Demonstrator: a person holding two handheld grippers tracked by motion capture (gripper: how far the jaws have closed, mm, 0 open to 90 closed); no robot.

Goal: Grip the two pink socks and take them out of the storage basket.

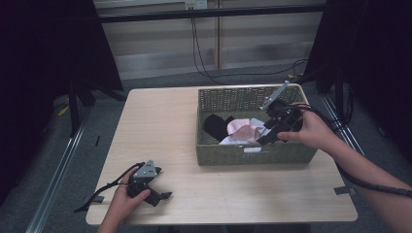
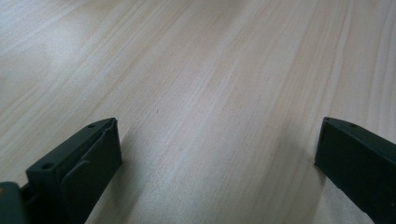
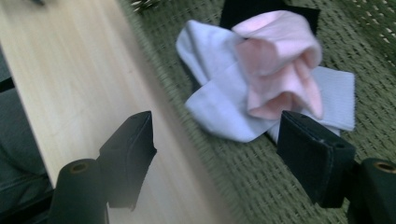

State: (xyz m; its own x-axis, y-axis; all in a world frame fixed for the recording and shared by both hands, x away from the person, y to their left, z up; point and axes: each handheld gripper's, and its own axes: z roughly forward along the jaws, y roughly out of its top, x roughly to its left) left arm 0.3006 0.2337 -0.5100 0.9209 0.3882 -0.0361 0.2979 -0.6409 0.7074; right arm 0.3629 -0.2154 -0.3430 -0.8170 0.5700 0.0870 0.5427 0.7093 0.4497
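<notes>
Nothing is picked up yet.
Right gripper (image 1: 266, 138) hangs wide open over the basket (image 1: 252, 156) socks (image 3: 261, 88) (nothing held); left gripper (image 1: 163, 196) waits far away, open, empty.

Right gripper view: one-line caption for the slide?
Open right gripper over the woven basket, its jaws spread, with a pink cloth lying on a white cloth just ahead.

One woven basket (image 1: 252, 154) on one surface (image 1: 160, 126); inside it one pink cloth (image 3: 280, 60), one white cloth (image 3: 219, 100), one black cloth (image 1: 216, 125); two grippers
</notes>
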